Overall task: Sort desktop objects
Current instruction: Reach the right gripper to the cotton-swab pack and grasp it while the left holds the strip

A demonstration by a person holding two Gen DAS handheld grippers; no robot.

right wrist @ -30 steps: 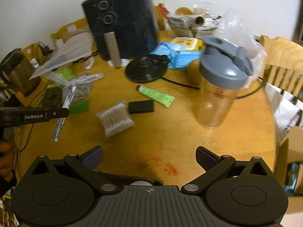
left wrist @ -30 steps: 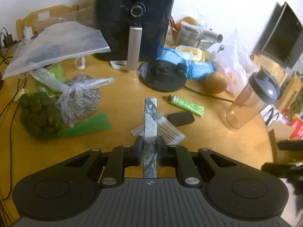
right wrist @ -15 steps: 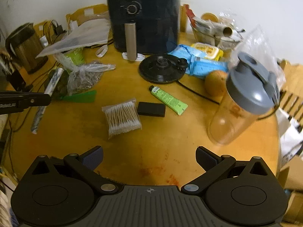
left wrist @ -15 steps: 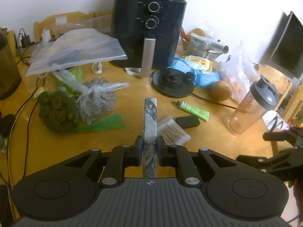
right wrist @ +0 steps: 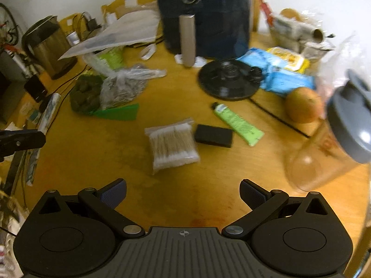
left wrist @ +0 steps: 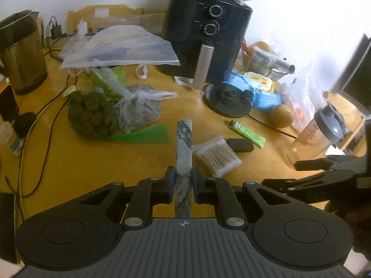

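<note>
My left gripper (left wrist: 183, 178) is shut on a long marbled grey-white bar (left wrist: 184, 153), held above the wooden table (left wrist: 81, 162); the bar also shows at the left in the right wrist view (right wrist: 44, 125). My right gripper (right wrist: 183, 192) is open and empty over the table's front part. Ahead of it lie a bag of cotton swabs (right wrist: 172, 144), a small black box (right wrist: 213, 135) and a green tube (right wrist: 237, 124). The same swabs (left wrist: 216, 156), box (left wrist: 240, 144) and tube (left wrist: 248, 133) show in the left wrist view.
A dark air fryer (left wrist: 208, 37) stands at the back, with a black round kettle base (left wrist: 228, 98) in front. Plastic bags (left wrist: 136, 111) and a kettle (left wrist: 20, 53) are on the left. A shaker bottle (right wrist: 329, 143), an orange (right wrist: 302, 107) and blue packs (right wrist: 285, 76) are on the right.
Both grippers have pulled back and risen, so more of the table shows. The left still holds the marbled bar. The right has swung toward the shaker bottle's side and stays open.
</note>
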